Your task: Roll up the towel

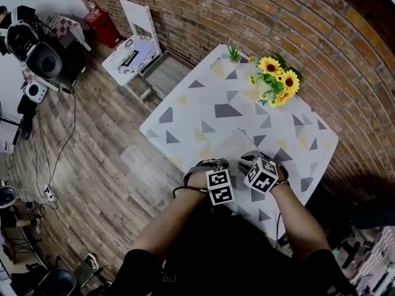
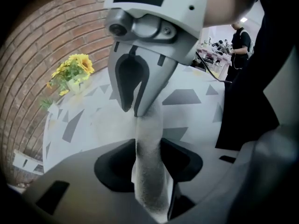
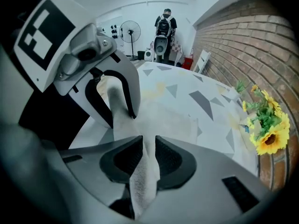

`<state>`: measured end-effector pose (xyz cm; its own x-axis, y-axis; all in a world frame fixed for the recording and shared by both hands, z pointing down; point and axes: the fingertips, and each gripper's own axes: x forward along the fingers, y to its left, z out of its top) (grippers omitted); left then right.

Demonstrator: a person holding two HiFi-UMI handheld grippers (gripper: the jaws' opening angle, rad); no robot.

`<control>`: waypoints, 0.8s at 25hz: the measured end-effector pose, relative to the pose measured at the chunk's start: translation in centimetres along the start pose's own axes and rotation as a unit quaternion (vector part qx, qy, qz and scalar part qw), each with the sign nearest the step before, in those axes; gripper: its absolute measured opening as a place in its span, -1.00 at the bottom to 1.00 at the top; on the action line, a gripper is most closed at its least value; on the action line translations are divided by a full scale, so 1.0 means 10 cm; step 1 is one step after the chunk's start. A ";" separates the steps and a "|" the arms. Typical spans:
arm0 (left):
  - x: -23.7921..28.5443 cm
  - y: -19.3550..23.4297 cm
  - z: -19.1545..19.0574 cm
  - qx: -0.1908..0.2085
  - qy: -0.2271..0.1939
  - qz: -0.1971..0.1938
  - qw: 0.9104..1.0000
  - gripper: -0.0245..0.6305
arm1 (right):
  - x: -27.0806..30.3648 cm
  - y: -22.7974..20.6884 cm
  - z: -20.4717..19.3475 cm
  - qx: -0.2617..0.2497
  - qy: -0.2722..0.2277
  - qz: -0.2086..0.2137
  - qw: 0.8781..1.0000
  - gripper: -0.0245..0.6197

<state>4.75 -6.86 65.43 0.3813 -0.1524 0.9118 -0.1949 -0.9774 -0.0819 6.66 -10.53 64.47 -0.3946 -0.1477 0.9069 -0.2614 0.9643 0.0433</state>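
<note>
Two claws, left claw [image 2: 148, 158] and right claw [image 3: 145, 158], pinch one towel [image 2: 149, 125].

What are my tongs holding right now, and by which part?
Both the left tongs and right tongs pinch the towel along its bunched near edge.

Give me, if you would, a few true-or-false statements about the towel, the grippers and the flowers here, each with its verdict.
1. The right gripper is closed on the towel. True.
2. The sunflowers stand at the table edge nearest the person. False: they stand at the far side, by the brick wall.
3. The left gripper has towel between its jaws. True.
4. The towel lies on the floor. False: it is on the table, with its near edge held in both grippers.
</note>
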 end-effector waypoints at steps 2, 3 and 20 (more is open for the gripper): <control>-0.02 0.06 -0.01 -0.015 -0.005 -0.002 1.000 -0.38 | -0.07 0.01 0.04 -0.006 -0.016 -0.001 1.000 -0.60; -0.02 0.09 -0.01 -0.022 -0.008 -0.003 1.000 -0.38 | -0.11 0.05 0.06 -0.012 -0.024 0.006 1.000 -0.57; -0.14 0.32 0.05 -0.018 -0.038 0.027 0.999 -0.38 | 0.07 -0.09 -0.02 0.008 0.005 -0.002 1.000 -0.43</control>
<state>4.04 -9.82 63.66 0.4371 -0.2178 0.8726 -0.2496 -0.9615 -0.1149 6.82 -11.50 65.11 -0.3847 -0.1490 0.9109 -0.2766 0.9601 0.0402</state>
